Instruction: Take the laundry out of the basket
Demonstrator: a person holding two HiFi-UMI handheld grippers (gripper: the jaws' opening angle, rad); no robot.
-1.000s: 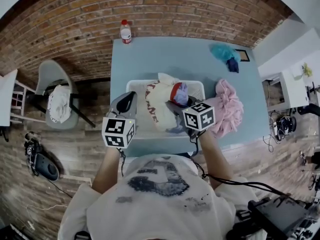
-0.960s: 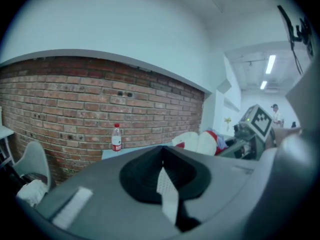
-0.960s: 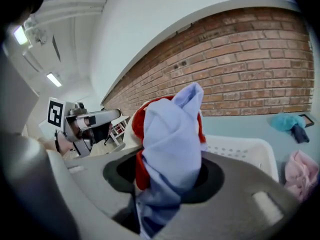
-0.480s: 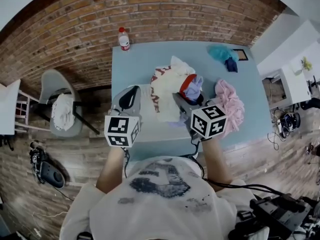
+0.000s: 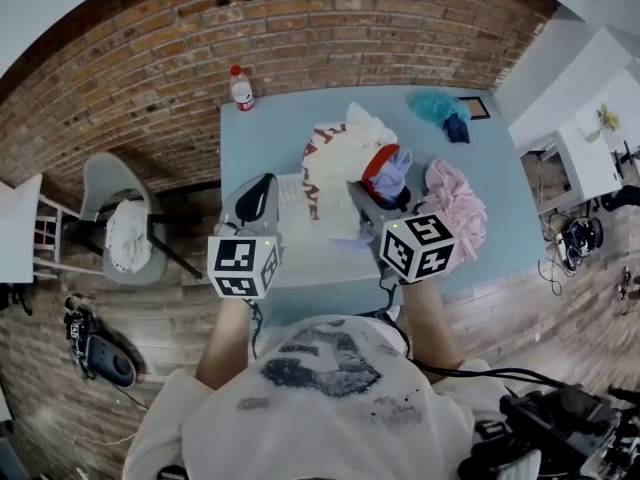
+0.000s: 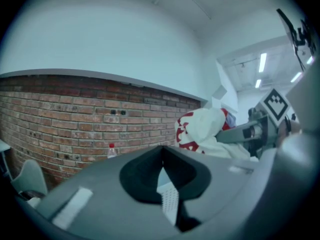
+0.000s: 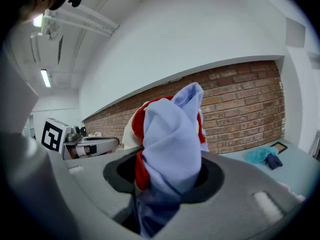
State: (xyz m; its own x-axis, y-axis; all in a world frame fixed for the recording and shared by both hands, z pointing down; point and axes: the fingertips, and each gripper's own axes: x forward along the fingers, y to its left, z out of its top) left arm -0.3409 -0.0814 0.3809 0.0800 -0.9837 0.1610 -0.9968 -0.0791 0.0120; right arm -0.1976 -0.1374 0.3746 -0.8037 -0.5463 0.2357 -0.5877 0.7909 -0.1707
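Note:
My right gripper (image 5: 378,196) (image 7: 167,171) is shut on a bundle of laundry (image 5: 345,173) (image 7: 172,134): a white garment with red print, plus red and lavender cloth. The bundle hangs lifted above the white basket (image 5: 300,268), which stands on the light blue table (image 5: 260,138). My left gripper (image 5: 262,186) (image 6: 161,156) is shut and holds nothing, over the basket's left side. A bit of the basket's white mesh (image 6: 170,201) shows below its jaws. The lifted laundry hides most of the basket's inside.
A pink garment (image 5: 455,203) lies on the table right of the basket. Teal and dark blue cloths (image 5: 447,110) and a small frame sit at the far right corner. A bottle (image 5: 241,88) stands at the far left corner. A grey chair (image 5: 120,233) with white cloth is left of the table.
My right gripper has lifted the bundle up out of the basket and carried it away from me. The left gripper has stayed almost still.

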